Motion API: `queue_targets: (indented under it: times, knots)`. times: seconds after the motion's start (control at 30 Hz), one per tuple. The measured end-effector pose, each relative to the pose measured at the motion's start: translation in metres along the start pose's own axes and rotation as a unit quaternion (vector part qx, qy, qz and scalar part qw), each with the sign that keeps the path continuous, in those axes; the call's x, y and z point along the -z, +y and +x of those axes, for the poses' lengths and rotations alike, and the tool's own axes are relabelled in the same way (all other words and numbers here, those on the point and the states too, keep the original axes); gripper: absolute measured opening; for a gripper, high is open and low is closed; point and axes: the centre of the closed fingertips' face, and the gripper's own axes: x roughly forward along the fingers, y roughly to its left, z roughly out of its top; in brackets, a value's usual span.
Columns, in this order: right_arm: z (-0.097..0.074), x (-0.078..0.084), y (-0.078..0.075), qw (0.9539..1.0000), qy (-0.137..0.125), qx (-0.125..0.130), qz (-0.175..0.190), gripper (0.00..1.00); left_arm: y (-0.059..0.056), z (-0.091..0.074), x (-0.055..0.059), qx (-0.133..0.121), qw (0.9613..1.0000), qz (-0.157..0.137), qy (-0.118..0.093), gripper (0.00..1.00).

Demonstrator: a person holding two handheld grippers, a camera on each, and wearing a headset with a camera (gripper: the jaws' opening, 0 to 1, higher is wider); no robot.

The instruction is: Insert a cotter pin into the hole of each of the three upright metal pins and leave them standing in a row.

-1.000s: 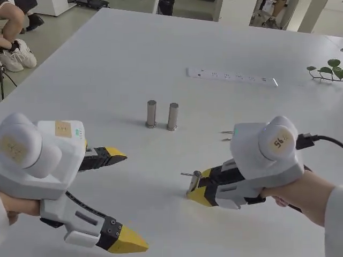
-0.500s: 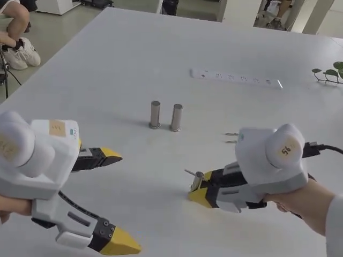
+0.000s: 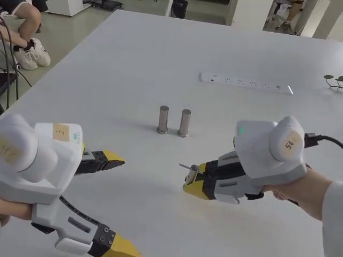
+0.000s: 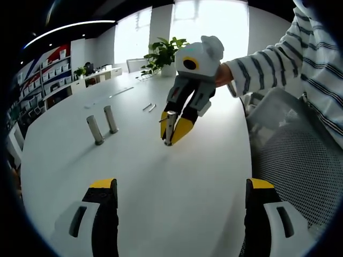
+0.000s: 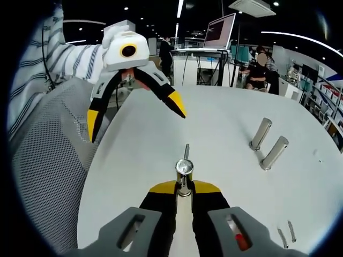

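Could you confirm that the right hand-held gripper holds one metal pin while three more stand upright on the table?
Not three: the head view shows two metal pins standing upright on the table; the right hand-held gripper does hold one pin.

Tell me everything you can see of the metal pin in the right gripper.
The metal pin is a shiny silver cylinder, steel by its look, with a flat round top. The right gripper is shut on its lower shaft, holding it roughly upright at the white table; whether its base touches is unclear. A thin cotter pin sticks sideways from near its top.
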Motion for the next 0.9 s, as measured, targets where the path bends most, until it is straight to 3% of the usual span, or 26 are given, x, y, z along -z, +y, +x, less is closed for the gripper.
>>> queue_targets:
  times: [0.2, 0.6, 0.9]
  knots:
    - [0.012, -0.006, -0.005, 0.9994, 0.005, -0.022, -0.026, 0.04, 0.003, -0.003, 0.0, -0.004, 1.0, -0.003, -0.001, 0.99]
    - [0.035, -0.014, -0.016, 0.9988, 0.002, -0.041, -0.028, 0.04, 0.009, -0.002, 0.002, -0.008, 0.9999, -0.01, 0.0, 0.99]
    - [0.039, -0.014, -0.015, 0.9979, 0.004, -0.053, -0.036, 0.04, 0.009, -0.001, -0.008, -0.006, 0.9997, -0.013, -0.017, 0.99]
